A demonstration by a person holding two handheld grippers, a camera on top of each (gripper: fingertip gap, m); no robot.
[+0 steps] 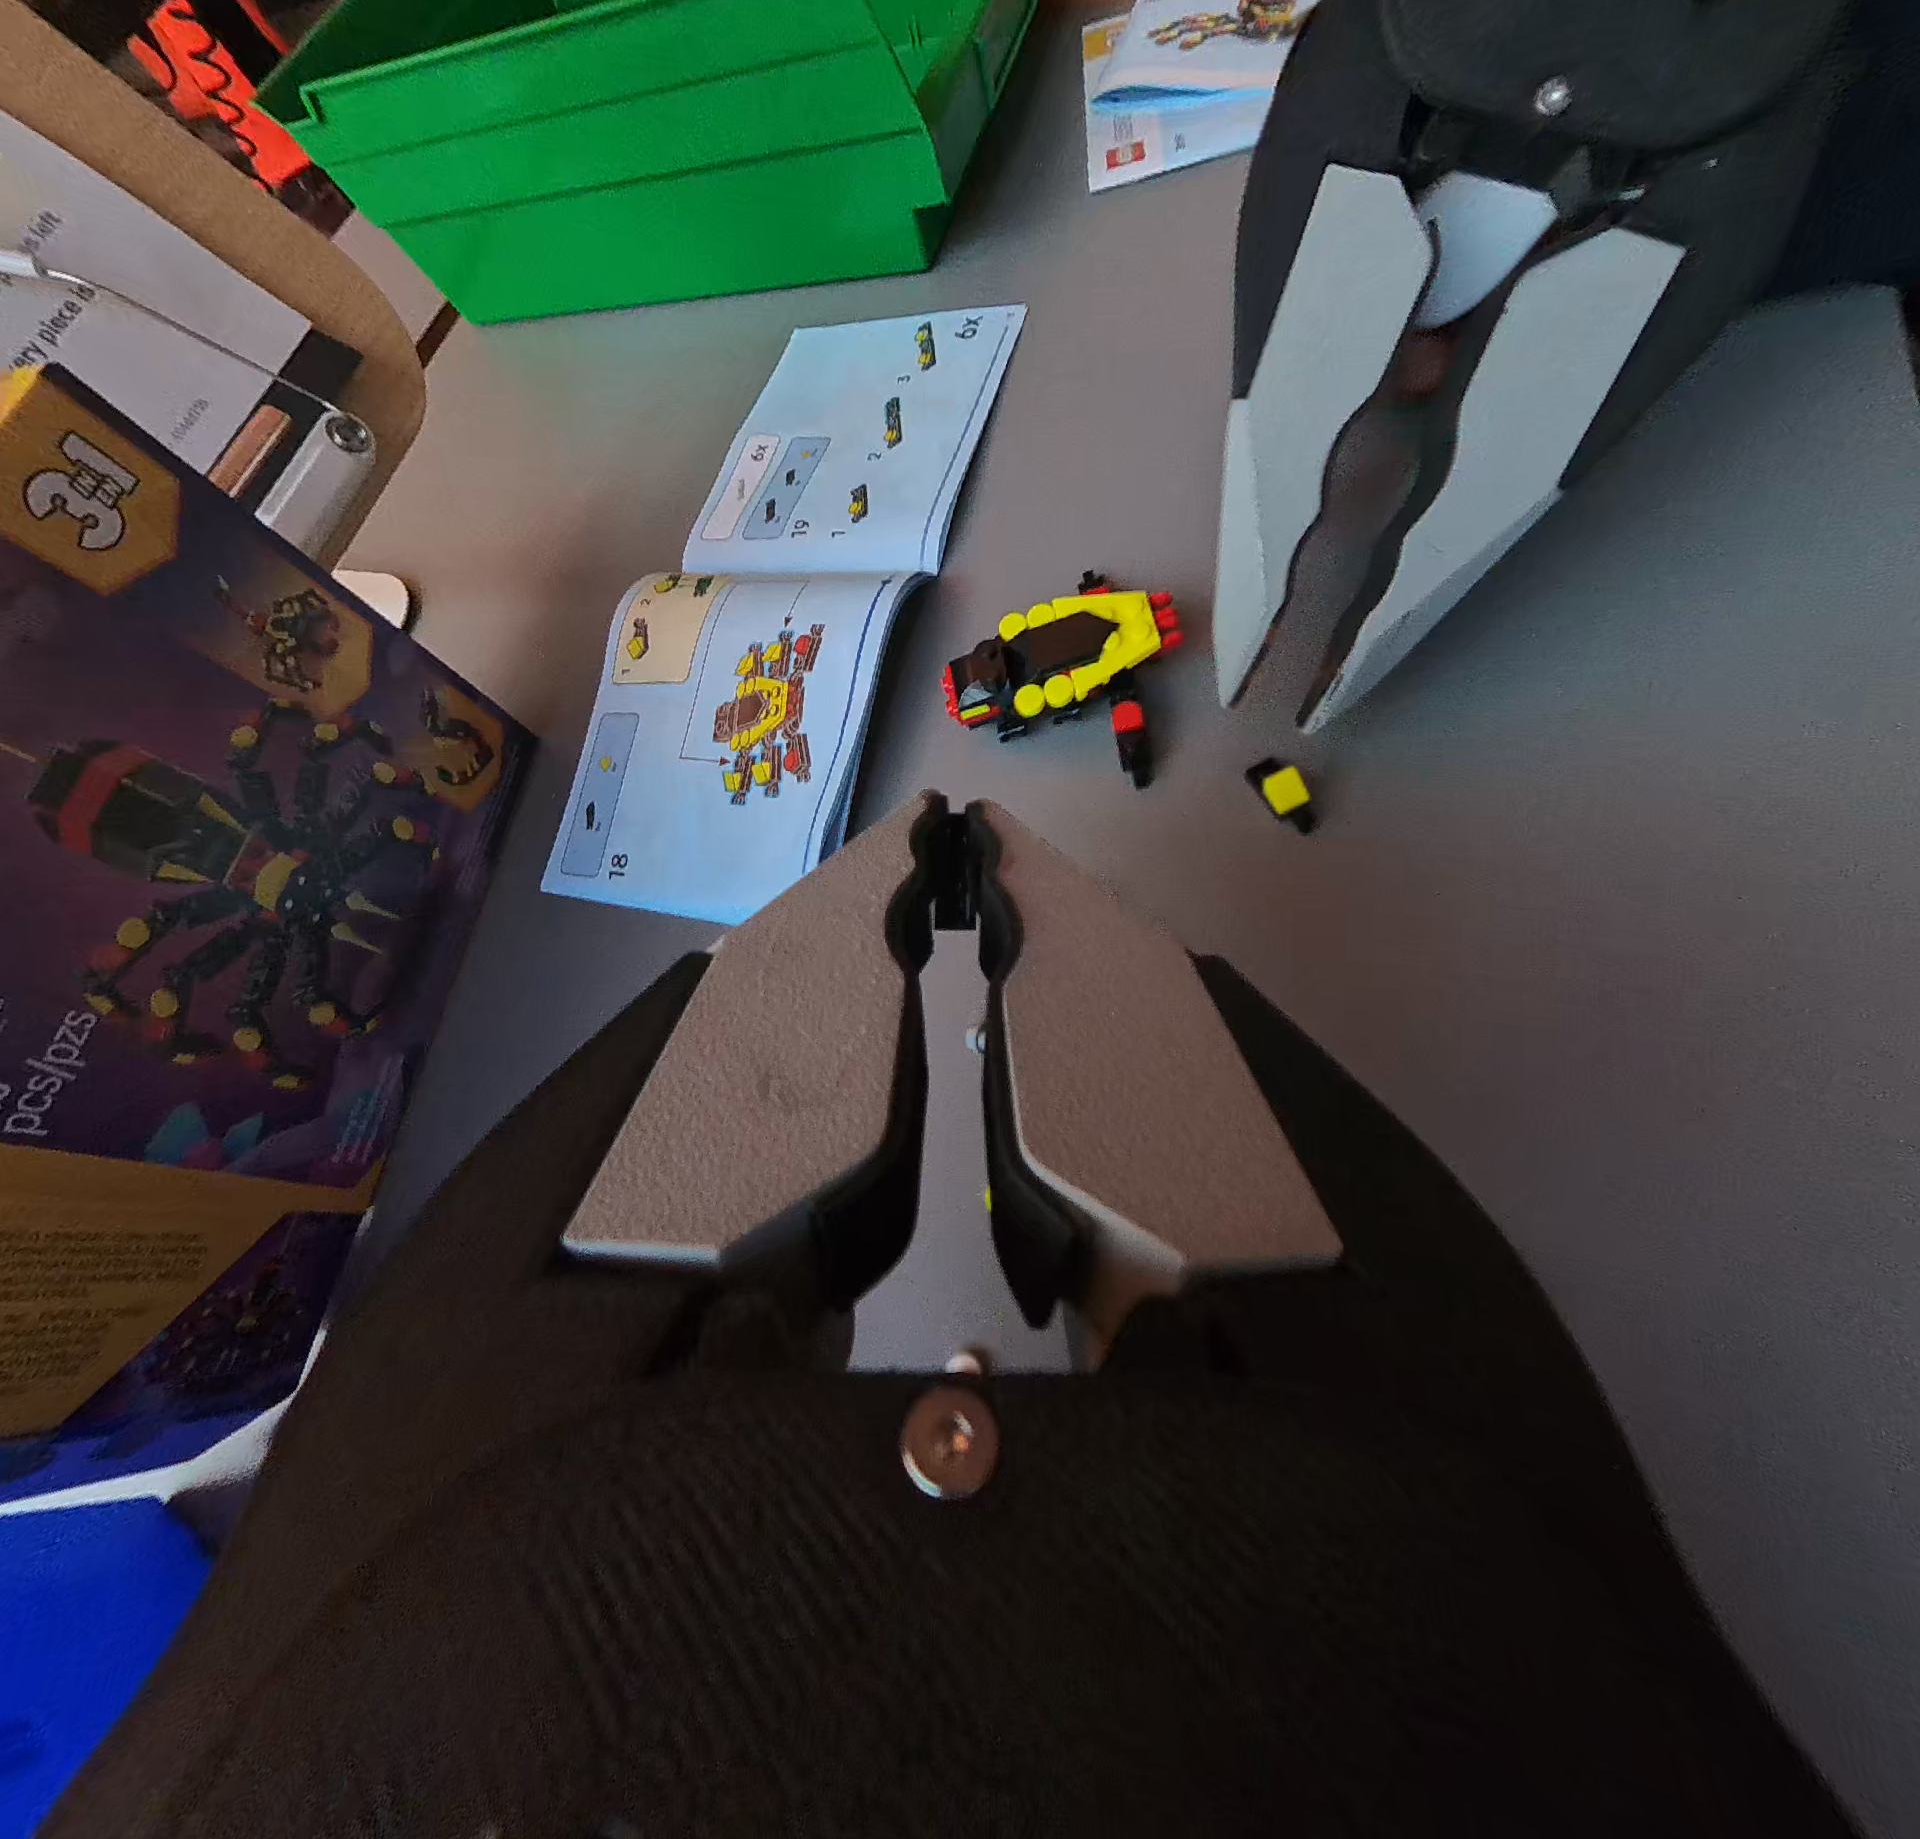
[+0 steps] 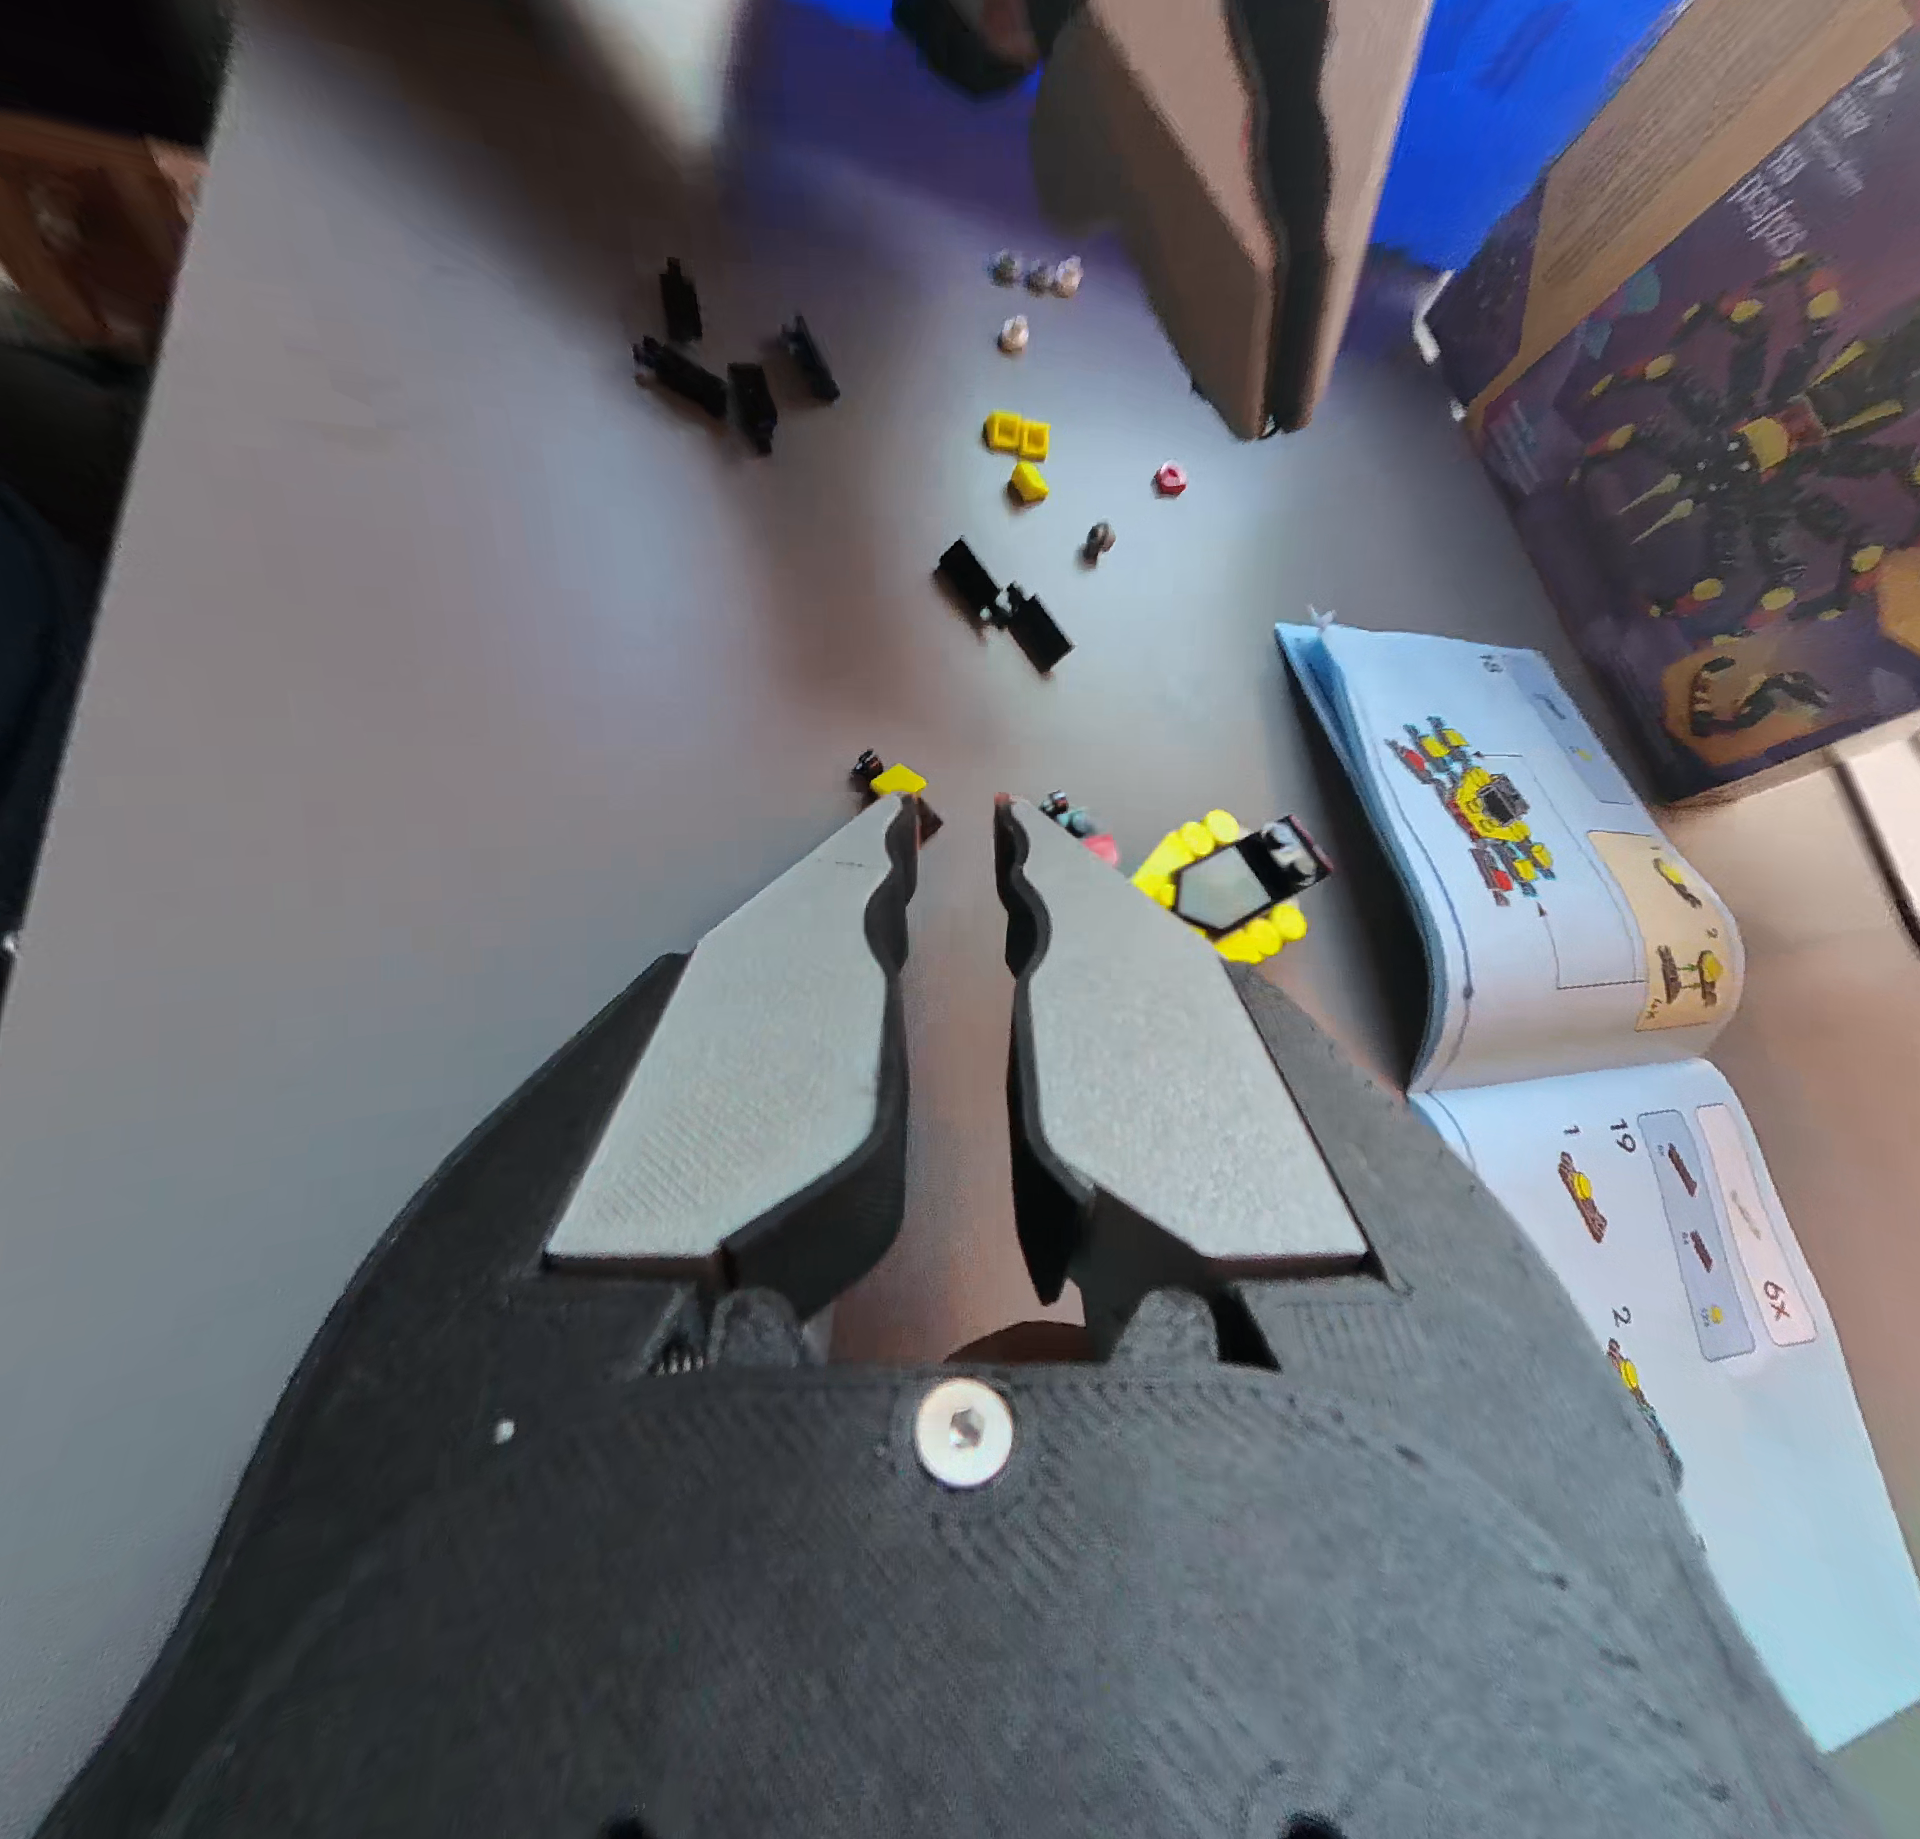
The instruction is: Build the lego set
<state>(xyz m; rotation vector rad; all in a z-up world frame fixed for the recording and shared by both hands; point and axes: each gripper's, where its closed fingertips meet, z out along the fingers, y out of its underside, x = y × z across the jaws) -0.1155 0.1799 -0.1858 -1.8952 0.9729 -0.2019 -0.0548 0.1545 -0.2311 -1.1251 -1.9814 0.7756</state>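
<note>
Left wrist view, read from its left edge: the purple set box (image 1: 208, 854) stands beside the open instruction booklet (image 1: 769, 646), whose pages show leg sub-steps. Right of it, on the grey table (image 1: 1558, 958), lies the partly built spider body (image 1: 1060, 662), yellow and dark brown with red tips and only a couple of short black-and-red legs attached. A small yellow-and-black leg piece (image 1: 1286, 792) sits just beside it, loose.

The left gripper (image 1: 954, 823) is pinched narrow on a small black piece (image 1: 951, 880) between its tips. The right gripper (image 1: 1273, 709) hovers near the body; in its own view its jaws stand slightly apart with nothing clearly between them, though a dark bit at one tip is too blurred to judge.

Right wrist view shows unused parts: black connector pieces (image 2: 727, 366), yellow bricks (image 2: 1018, 449), grey studs (image 2: 1034, 277), a red stud (image 2: 1169, 478).

I judge the core is done, while most legs remain to be built.
</note>
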